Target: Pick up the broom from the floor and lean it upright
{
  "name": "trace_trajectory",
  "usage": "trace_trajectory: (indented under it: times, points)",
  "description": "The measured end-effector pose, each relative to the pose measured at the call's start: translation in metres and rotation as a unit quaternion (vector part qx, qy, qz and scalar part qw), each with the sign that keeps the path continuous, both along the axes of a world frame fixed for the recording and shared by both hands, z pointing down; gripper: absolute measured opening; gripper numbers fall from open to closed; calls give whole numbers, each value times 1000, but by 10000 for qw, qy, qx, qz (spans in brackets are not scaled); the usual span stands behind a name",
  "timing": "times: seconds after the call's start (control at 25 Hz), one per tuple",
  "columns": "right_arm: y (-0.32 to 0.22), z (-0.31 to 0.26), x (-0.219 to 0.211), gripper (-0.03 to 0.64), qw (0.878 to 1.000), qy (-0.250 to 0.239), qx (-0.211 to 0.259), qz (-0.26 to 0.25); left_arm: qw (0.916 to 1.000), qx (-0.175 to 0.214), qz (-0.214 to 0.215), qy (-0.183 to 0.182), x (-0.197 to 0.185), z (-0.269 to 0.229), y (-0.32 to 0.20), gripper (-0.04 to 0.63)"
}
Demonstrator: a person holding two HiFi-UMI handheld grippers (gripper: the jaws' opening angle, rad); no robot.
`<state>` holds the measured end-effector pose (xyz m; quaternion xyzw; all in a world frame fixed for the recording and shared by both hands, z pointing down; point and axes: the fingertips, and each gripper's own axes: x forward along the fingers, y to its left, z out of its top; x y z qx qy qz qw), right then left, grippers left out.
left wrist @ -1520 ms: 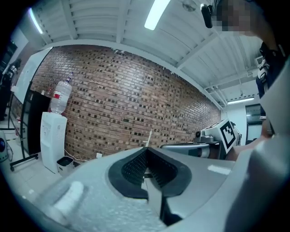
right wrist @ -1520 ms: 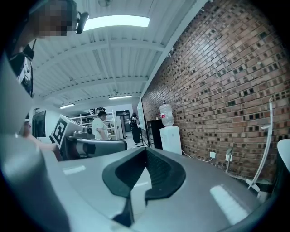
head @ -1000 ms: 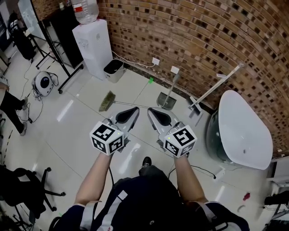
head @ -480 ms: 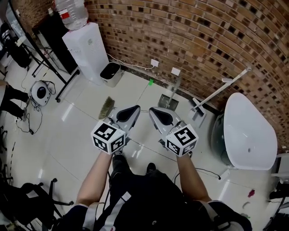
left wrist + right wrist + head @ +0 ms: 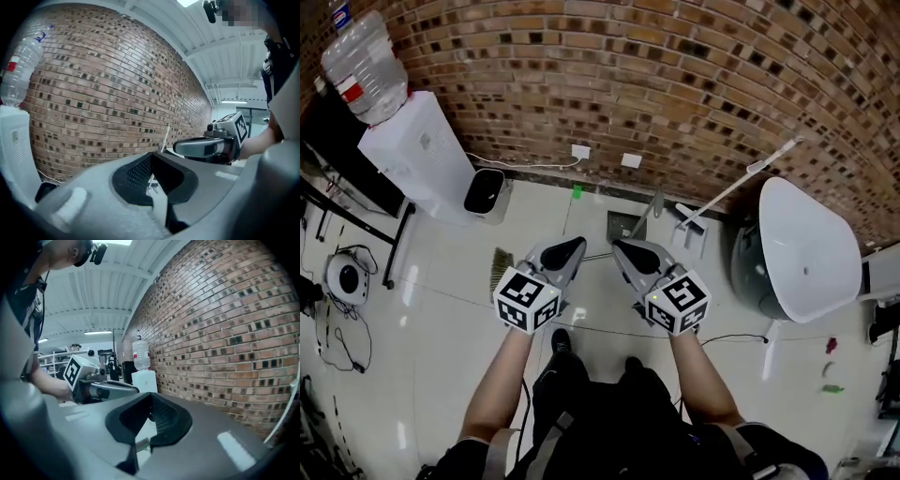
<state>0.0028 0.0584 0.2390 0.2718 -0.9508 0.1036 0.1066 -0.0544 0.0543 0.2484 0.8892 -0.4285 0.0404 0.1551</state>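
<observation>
The broom lies flat on the white tiled floor. Its bristle head shows just left of my left gripper, and its thin handle runs right behind both grippers. My right gripper hangs beside the left one, both above the broom and level with each other. Both are shut with nothing in them. In the left gripper view my left gripper faces the brick wall, with the right gripper to its right. In the right gripper view, bristles show through the gap below my right gripper.
A dustpan stands by the brick wall just beyond the grippers. A long-handled mop leans on the wall at the right, beside a large white tub. At the left stand a water dispenser and a bin.
The person has stepped toward the wall and both grippers have moved forward and lower. The broom now lies directly under them instead of ahead. Both grippers stayed shut.
</observation>
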Motion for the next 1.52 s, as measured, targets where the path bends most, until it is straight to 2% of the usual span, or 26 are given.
trace_trajectory:
  times: [0.12,0.24,0.44,0.64,0.84,0.92,1.08,1.16,1.36,1.52]
  points:
    - [-25,21,-11,5,9994,225,-70,260,9991,-149,385,-66,-14,27,-27,2]
    - [-46,52,-6,5,9973,392,-225,583,9962,-365,760,-199,-12,65,-50,2]
    - [-77,129,27,5,9905,535,-569,1132,9877,-741,1314,-420,17,157,-79,2]
    - [-104,244,65,5,9851,666,-828,1356,9794,-959,1713,-466,58,279,-111,2]
    - [-125,362,86,5,9852,823,-890,1213,9644,-1208,2160,-926,95,424,-135,3]
    - [-133,408,96,5,9862,904,-883,1073,9579,-1308,2307,-1100,110,482,-143,52]
    - [-147,486,107,5,9878,982,-896,815,9449,-1431,2563,-1446,131,589,-156,72]
    - [-152,517,110,5,9886,1019,-854,702,9376,-1530,2653,-1646,136,640,-162,108]
    - [-152,583,115,5,9899,1042,-853,439,9248,-1734,2770,-1948,148,739,-164,153]
    - [-157,625,116,5,9878,1117,-950,528,9140,-1899,2858,-2165,147,802,-165,158]
